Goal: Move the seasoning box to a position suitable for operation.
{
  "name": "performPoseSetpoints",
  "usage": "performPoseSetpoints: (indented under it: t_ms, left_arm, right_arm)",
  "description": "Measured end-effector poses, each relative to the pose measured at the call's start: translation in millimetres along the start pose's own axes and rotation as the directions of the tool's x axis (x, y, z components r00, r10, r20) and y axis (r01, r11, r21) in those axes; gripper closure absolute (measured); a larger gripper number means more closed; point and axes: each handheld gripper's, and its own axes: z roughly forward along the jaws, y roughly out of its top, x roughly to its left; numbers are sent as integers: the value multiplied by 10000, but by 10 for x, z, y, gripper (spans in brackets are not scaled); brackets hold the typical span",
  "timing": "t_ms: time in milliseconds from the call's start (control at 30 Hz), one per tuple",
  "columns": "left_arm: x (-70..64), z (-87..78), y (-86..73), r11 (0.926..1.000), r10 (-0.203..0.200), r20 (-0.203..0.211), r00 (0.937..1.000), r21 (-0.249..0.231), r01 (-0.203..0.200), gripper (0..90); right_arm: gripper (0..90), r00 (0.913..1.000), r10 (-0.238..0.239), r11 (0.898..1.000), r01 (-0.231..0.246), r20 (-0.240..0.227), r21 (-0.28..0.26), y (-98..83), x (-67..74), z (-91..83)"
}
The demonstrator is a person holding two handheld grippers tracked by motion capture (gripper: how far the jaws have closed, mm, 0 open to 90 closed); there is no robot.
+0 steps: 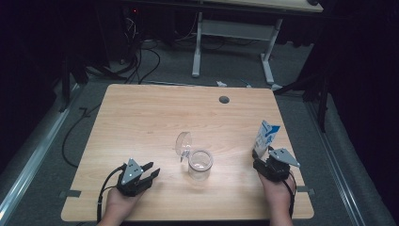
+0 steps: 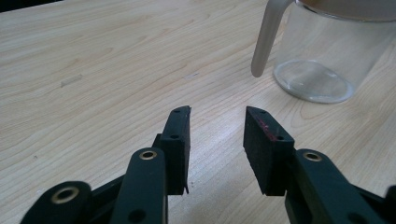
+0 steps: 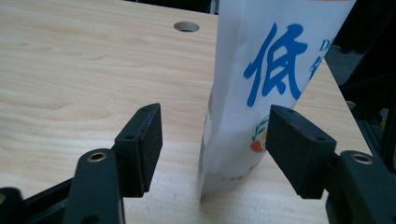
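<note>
A: Right gripper view: carton [image 3: 275, 70] upright between spread jaws of right gripper [image 3: 215, 140], touching neither pad.

B: High view: carton at table [image 1: 141, 117] right edge; left gripper [image 1: 149, 172] half-spread, empty.

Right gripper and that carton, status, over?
Right gripper jaws open around white-and-blue paper carton, pads clear. Carton upright on wooden table. Left gripper open, empty, near clear glass pitcher.
</note>
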Motion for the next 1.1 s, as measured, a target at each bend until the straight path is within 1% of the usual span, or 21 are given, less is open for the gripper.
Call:
performPoseSetpoints:
  t_ms: [33, 67, 133, 300, 333, 467, 533, 600, 633, 667, 700, 733, 767, 800, 833, 867, 900, 933, 967, 1000, 1100]
  left_arm:
    - [0, 0, 0, 10000, 0, 0, 10000, 0, 0, 618]
    - [-3, -4, -3, 10000, -14, -11, 10000, -16, 14, 618]
    - [-1, -10, -7, 10000, -21, 11, 10000, -28, 21, 618]
    - [5, -12, -12, 10000, -40, 4, 10000, -27, 40, 618]
    - [8, -12, -13, 10000, -39, 12, 10000, -42, 39, 618]
    - [9, -12, -12, 10000, -38, 5, 10000, -55, 38, 618]
    - [11, -15, -10, 10000, -27, 10, 10000, -49, 27, 618]
    - [11, -17, -11, 9999, -44, -26, 10000, -101, 44, 618]
    - [13, -18, -11, 9999, -45, -19, 10000, -106, 44, 618]
    - [13, -19, -13, 9999, -48, -17, 10000, -108, 48, 618]
    - [13, -19, -13, 9999, -48, -17, 10000, -108, 48, 618]
    - [13, -17, -15, 9999, -57, -4, 10000, -97, 57, 618]
    - [13, -15, -16, 9999, -62, -1, 10000, -87, 62, 618]
    - [12, -15, -17, 10000, -47, 17, 10000, -56, 47, 618]
    - [10, -16, -16, 10000, -36, 38, 10000, -42, 36, 618]
    - [9, -16, -16, 10000, -54, 46, 10000, -71, 55, 618]
    - [9, -16, -16, 10000, -54, 46, 10000, -71, 55, 618]
    - [10, -15, -16, 9999, -65, 37, 10000, -80, 65, 618]
    - [10, -15, -16, 9999, -65, 37, 10000, -80, 65, 618]
    - [11, -12, -17, 9999, -73, 36, 10000, -75, 73, 618]
    - [12, -7, -18, 9999, -90, 44, 9999, -49, 91, 617]
  right_arm:
    - [356, 10000, 0, 10000, 0, 0, 0, 0, 0, 0]
    - [330, 9998, 126, 9999, -126, 144, 5, 27, -1, 38]
    - [313, 9994, 139, 9999, -141, 307, 65, 50, -14, 71]
    - [290, 9984, 270, 9996, -274, 506, 72, 90, -70, 130]
    - [279, 9973, 390, 9991, -400, 620, 141, 115, -97, 158]
    - [268, 9961, 464, 9986, -481, 748, 206, 161, -114, 202]
    - [283, 9956, 412, 9989, -428, 847, 175, 188, -111, 228]
    - [353, 9939, 396, 9987, -426, 1031, 270, 200, -123, 232]
    - [368, 9938, 459, 9985, -488, 1016, 266, 197, -138, 229]
    - [415, 9949, 523, 9982, -547, 866, 251, 185, -170, 210]
    - [415, 9949, 523, 9982, -547, 866, 251, 185, -170, 210]
    - [438, 9949, 548, 9980, -571, 841, 258, 179, -174, 199]
    - [480, 9954, 535, 9982, -554, 791, 218, 167, -179, 180]
    - [563, 9965, 468, 9988, -474, 690, 77, 146, -191, 152]
    - [609, 9965, 523, 9986, -526, 653, 23, 132, -191, 133]
    - [657, 9976, 469, 9989, -467, 505, -52, 121, -202, 120]
    - [657, 9976, 469, 9989, -467, 505, -52, 121, -202, 120]
    - [735, 9980, 329, 9994, -321, 542, -141, 107, -204, 93]
    - [735, 9980, 329, 9994, -321, 542, -141, 107, -204, 93]
    - [805, 9986, 152, 9996, -140, 510, -244, 109, -211, 61]
    - [822, 9991, 125, 9997, -117, 401, -201, 115, -227, 41]
